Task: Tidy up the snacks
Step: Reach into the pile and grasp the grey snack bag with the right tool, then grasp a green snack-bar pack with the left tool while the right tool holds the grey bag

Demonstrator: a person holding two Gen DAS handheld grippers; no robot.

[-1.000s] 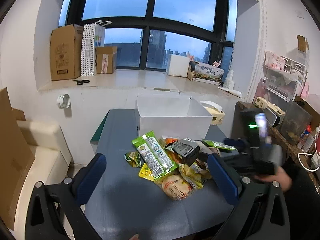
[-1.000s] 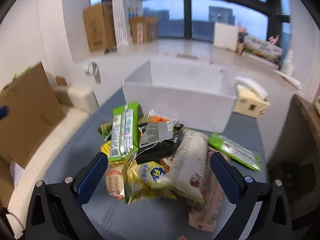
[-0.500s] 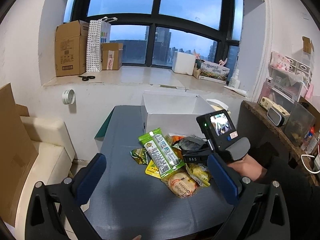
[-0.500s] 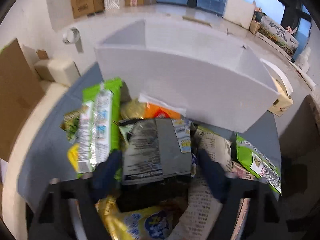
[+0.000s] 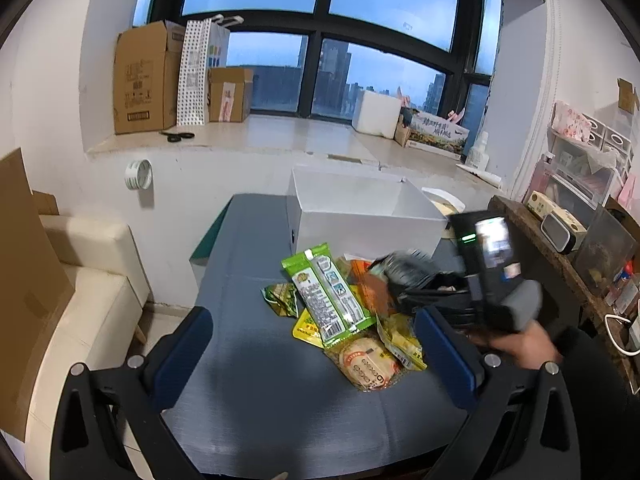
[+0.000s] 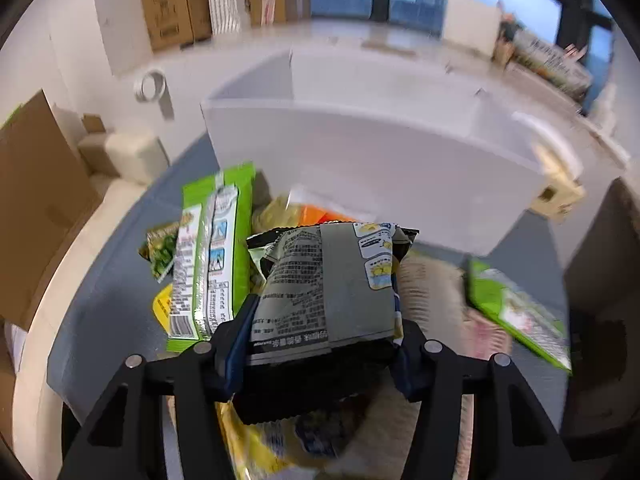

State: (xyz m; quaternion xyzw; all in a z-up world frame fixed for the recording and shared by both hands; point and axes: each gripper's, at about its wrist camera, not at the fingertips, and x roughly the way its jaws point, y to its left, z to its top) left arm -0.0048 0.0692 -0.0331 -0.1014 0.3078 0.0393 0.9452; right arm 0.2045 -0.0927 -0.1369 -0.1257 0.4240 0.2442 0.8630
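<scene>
Right gripper (image 6: 320, 360) jaws, just closing, clamp the grey-black snack packet (image 6: 328, 284) atop the pile; its long axis points at the white box (image 6: 380, 160) directly beyond. Left gripper (image 5: 316, 344) wide open, empty.

Dusk-blue window (image 5: 328, 20) daylight, dim room; fisheye-bent edges, right view motion-blurred

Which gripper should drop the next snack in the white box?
Right. Its fingers have just been closing and now clamp the grey snack pack, facing the white box. The left gripper is open over bare table.
</scene>
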